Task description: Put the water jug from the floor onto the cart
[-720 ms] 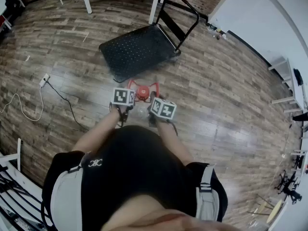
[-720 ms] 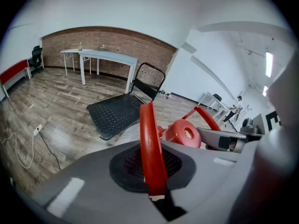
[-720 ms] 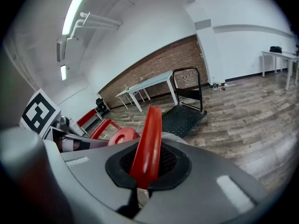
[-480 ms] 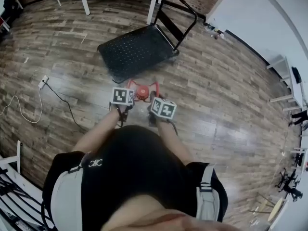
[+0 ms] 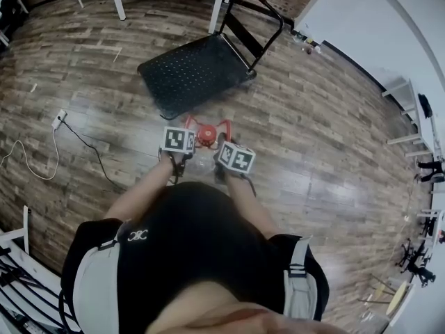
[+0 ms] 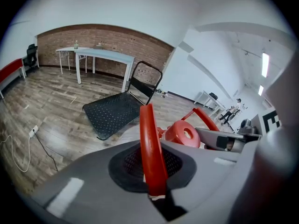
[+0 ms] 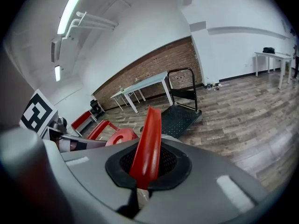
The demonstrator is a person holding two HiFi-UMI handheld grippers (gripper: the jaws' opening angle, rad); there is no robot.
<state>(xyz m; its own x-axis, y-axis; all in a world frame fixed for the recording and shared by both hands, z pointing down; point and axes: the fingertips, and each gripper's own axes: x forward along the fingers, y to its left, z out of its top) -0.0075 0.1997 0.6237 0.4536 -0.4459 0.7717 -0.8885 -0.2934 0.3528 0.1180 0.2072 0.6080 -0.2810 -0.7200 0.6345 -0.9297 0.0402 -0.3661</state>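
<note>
Clamping the left hand-held gripper (image 6: pixel 152 186) shut on one red loop handle (image 6: pixel 148 139) of the clear plastic water jug with the red cap (image 5: pixel 206 132). Clamping the right hand-held gripper (image 7: pixel 140 185) shut on the other red handle (image 7: pixel 148 141). Holding the jug over the wooden plank floor (image 5: pixel 313 138), just short of the near edge of the black perforated platform cart (image 5: pixel 191 72).

Head view looks steeply down from above — both gripper views face forward, low, sharing the cart (image 5: pixel 198 72) with it.

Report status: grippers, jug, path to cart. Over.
Left gripper and right gripper each shut on a handle of jug. Jug not yet on cart. Nothing between them.
</note>
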